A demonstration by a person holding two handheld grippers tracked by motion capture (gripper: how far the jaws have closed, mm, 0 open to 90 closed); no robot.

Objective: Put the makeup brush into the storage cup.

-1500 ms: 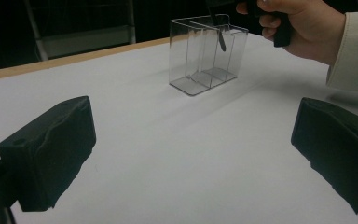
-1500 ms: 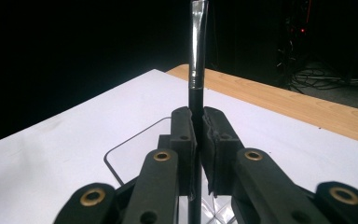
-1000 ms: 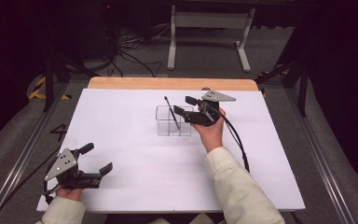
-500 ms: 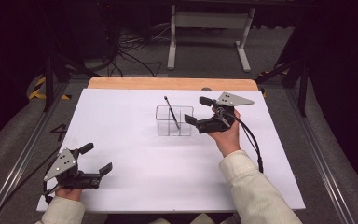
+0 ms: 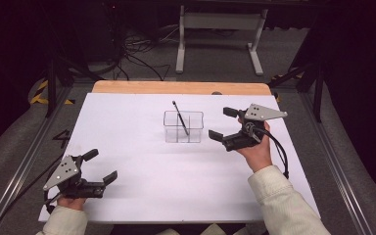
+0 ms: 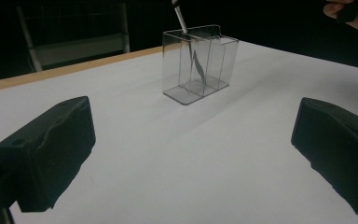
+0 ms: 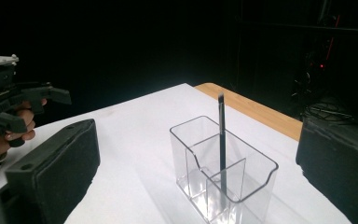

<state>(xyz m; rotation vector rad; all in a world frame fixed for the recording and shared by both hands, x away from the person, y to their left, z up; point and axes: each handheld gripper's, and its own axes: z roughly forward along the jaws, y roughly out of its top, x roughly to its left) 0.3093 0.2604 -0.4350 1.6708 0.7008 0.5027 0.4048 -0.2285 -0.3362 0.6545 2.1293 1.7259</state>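
So the whole setup sits on a table with a big white sheet [image 5: 142, 147] over it, and a strip of bare wooden edge [image 5: 176, 88] peeks out along the far side. Behind the table there's a light grey metal stand [image 5: 220, 29] with two legs splayed out on the grey floor [image 5: 372, 186]. Left of that stand, a tangle of black cables [image 5: 127, 54] runs across the floor. Further left there's a bit of yellow-and-black hazard tape [image 5: 41, 93]. Metal rails [image 5: 19, 166] run along both sides of the table. Everything further back is pretty much just dark.
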